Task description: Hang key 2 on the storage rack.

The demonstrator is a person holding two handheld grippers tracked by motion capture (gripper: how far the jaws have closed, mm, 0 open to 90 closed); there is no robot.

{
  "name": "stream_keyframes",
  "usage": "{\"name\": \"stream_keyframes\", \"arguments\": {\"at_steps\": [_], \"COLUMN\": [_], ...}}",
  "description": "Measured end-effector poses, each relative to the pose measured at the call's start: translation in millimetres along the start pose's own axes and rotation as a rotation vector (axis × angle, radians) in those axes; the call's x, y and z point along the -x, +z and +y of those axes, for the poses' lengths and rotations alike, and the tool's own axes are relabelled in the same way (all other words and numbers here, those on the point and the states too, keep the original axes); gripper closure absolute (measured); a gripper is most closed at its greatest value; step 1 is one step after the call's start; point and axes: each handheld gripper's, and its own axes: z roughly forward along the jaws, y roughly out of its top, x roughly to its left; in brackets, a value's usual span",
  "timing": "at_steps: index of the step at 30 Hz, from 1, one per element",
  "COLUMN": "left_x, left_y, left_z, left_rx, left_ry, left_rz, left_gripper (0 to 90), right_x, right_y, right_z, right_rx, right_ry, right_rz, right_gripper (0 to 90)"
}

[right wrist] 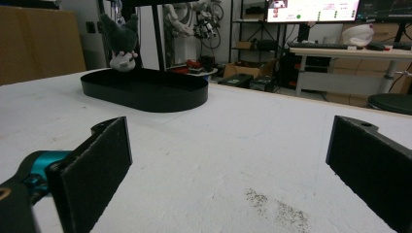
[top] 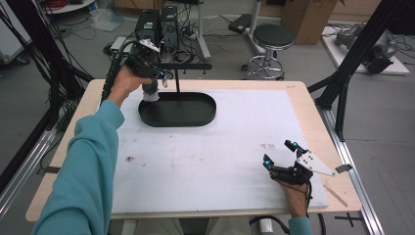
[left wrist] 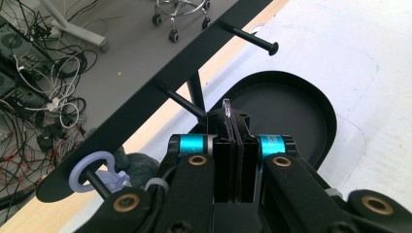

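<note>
A wooden table carries a white mat with a few dark smudges on it, one patch just ahead of the right gripper. At the mat's far left stands an oval black tray with a thin post and a black bar with pegs above it.

The left gripper is held up at that bar, its jaws pressed together on a small clear loop beside a peg. A grey plush toy hangs just under this gripper, over the tray's left end. In the left gripper view a pale purple ring sits on another peg.

The right gripper rests low on the mat near its right corner, well apart from the tray, jaws spread wide with nothing between them.

Beyond the table lie a grey floor, tangled cables, computer boxes, a black stool and cardboard. The right gripper view shows desks and a lit screen.
</note>
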Motion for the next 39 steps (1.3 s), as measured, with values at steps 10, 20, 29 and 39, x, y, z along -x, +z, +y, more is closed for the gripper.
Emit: {"name": "stream_keyframes", "arguments": {"at_steps": [10,20,29,39], "left_x": [-2.8,-6.0,-11.1,-15.4], "left_y": [1.3,7.3,6.6,9.9], "left_z": [-0.4,-1.6,-2.6,-1.9], "left_rx": [0.002,-0.006,0.002,0.015], "left_ry": [-0.006,-0.019,-0.037,-0.049], "left_rz": [0.002,-0.002,0.002,0.006], "left_gripper": [88.5,88.5,88.5,88.5], "right_x": [0.1,0.2,0.0,0.1], "right_y": [0.0,0.0,0.2,0.2], "right_z": [0.0,0.0,0.0,0.0], "right_rx": [0.000,0.001,0.001,0.000], "right_ry": [0.000,-0.001,0.001,0.000], "right_rz": [0.000,0.000,-0.001,-0.001], "right_gripper": [1.9,1.9,1.9,1.9]}}
